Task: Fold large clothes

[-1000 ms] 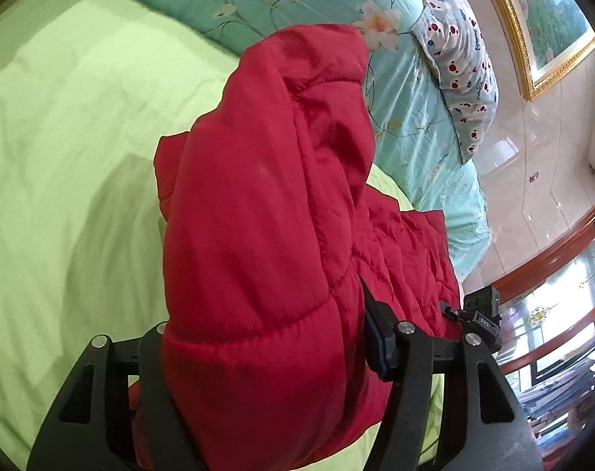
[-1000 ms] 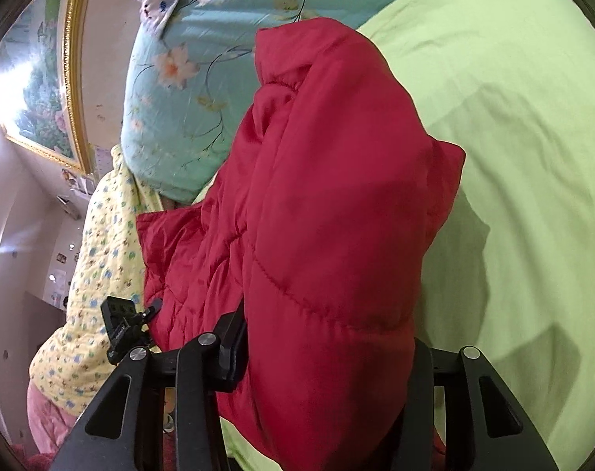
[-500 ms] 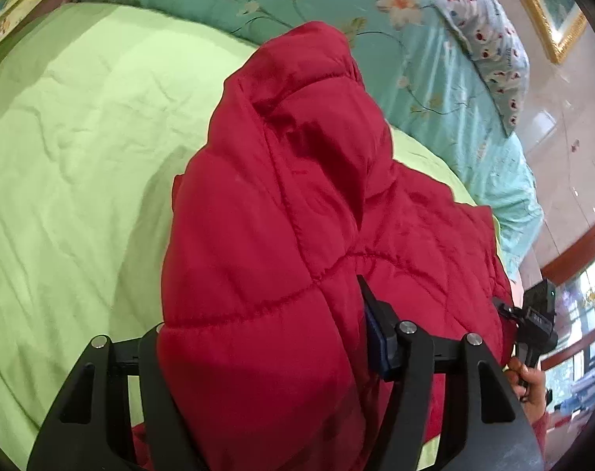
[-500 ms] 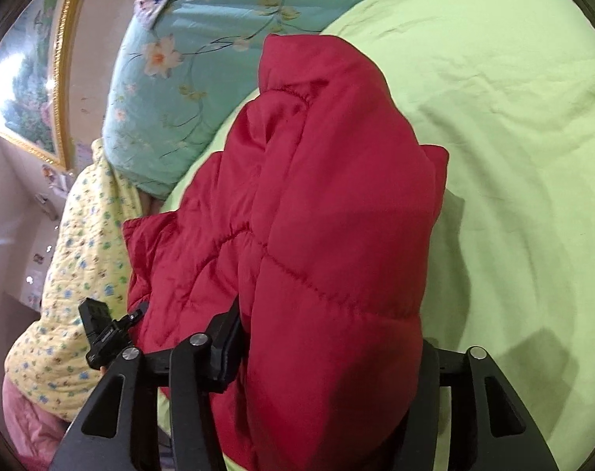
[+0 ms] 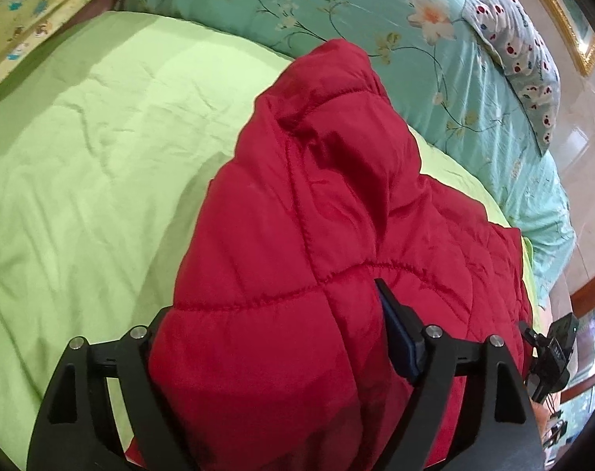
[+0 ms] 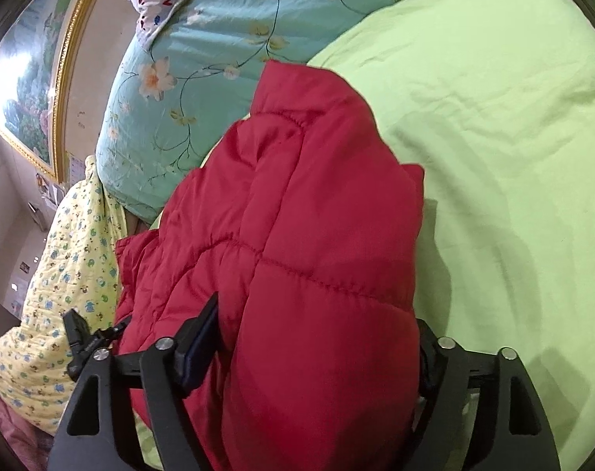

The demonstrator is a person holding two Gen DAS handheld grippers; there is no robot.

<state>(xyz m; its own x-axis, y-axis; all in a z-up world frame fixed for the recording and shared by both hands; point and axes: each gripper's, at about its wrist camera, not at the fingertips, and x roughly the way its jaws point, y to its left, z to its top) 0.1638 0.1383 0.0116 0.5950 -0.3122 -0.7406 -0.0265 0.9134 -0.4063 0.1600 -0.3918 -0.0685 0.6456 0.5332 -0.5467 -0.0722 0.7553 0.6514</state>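
A red quilted puffer jacket [image 5: 321, 235] lies over the light green bedspread [image 5: 85, 165]. My left gripper [image 5: 274, 337] is shut on a thick bunch of the jacket, which bulges between its black fingers. In the right wrist view the same jacket [image 6: 297, 235] bulges between the fingers of my right gripper [image 6: 317, 353], which is shut on it too. The jacket's far end rests near the teal quilt. Each gripper shows at the edge of the other's view: the right one [image 5: 548, 353] and the left one [image 6: 81, 341].
A teal floral quilt [image 5: 376, 11] lies behind the jacket, with a spotted pillow [image 5: 521, 39] beyond it. A yellow patterned blanket [image 6: 62, 274] lies at the bed's side. A gold-framed painting [image 6: 26, 78] hangs on the wall. The green bedspread [image 6: 513, 157] spreads wide beside the jacket.
Both grippers have lowered with the jacket, which now lies flatter and more spread on the bedspread. Both keep their hold.
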